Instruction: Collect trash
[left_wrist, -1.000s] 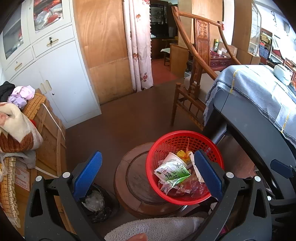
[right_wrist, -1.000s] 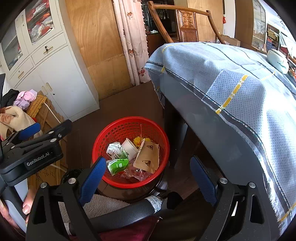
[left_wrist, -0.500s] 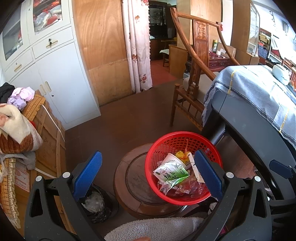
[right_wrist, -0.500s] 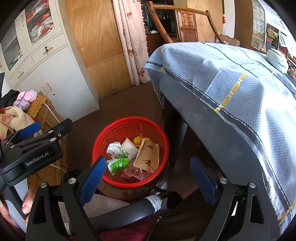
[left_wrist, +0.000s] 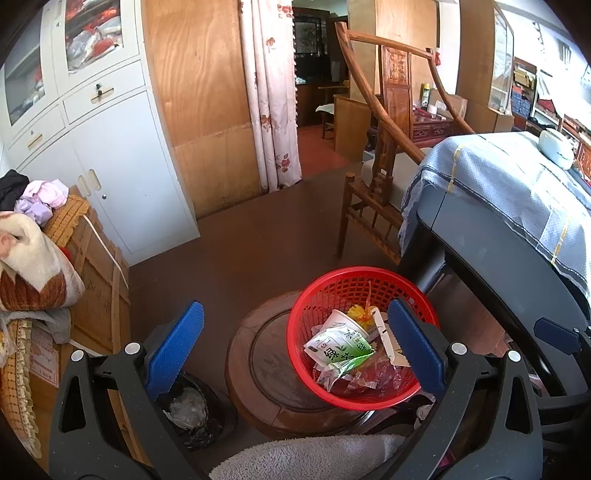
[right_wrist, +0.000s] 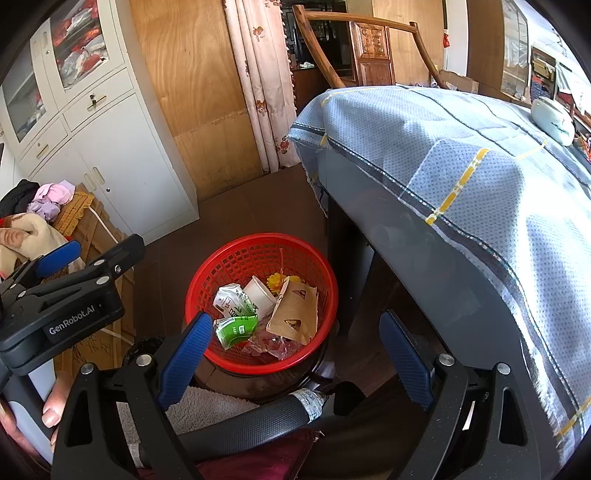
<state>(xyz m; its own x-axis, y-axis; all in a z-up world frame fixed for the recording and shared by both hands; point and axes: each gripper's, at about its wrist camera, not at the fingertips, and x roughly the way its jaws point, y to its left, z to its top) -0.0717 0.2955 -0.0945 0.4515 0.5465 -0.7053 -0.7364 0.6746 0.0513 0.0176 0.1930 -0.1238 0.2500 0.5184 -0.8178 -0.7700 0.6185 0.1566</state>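
A red plastic basket (left_wrist: 340, 280) (right_wrist: 236, 254) sits on a round dark wooden stool (left_wrist: 266, 369). It holds trash: a green-and-white wrapper (left_wrist: 340, 349) (right_wrist: 234, 326), a white paper cup (left_wrist: 343, 319) (right_wrist: 258, 293), a brown paper pouch (right_wrist: 295, 314) and clear crinkled plastic (right_wrist: 269, 345). My left gripper (left_wrist: 293, 349) hangs open above the stool and basket, nothing between its blue pads. My right gripper (right_wrist: 295, 349) is open too, above the basket's near rim. The left gripper's body (right_wrist: 62, 306) shows at the left of the right wrist view, held by a hand.
A table with a blue cloth (left_wrist: 517, 192) (right_wrist: 461, 177) stands right of the basket. A carved wooden chair (left_wrist: 384, 147) is behind it. A black bin with a bag (left_wrist: 192, 410) sits left of the stool. A wooden crate with clothes (left_wrist: 85, 266) and white cabinets (left_wrist: 110, 155) line the left.
The left wrist view has drifted slightly, so the basket sits a little further left and lower in it. The right gripper and the trash have not visibly moved.
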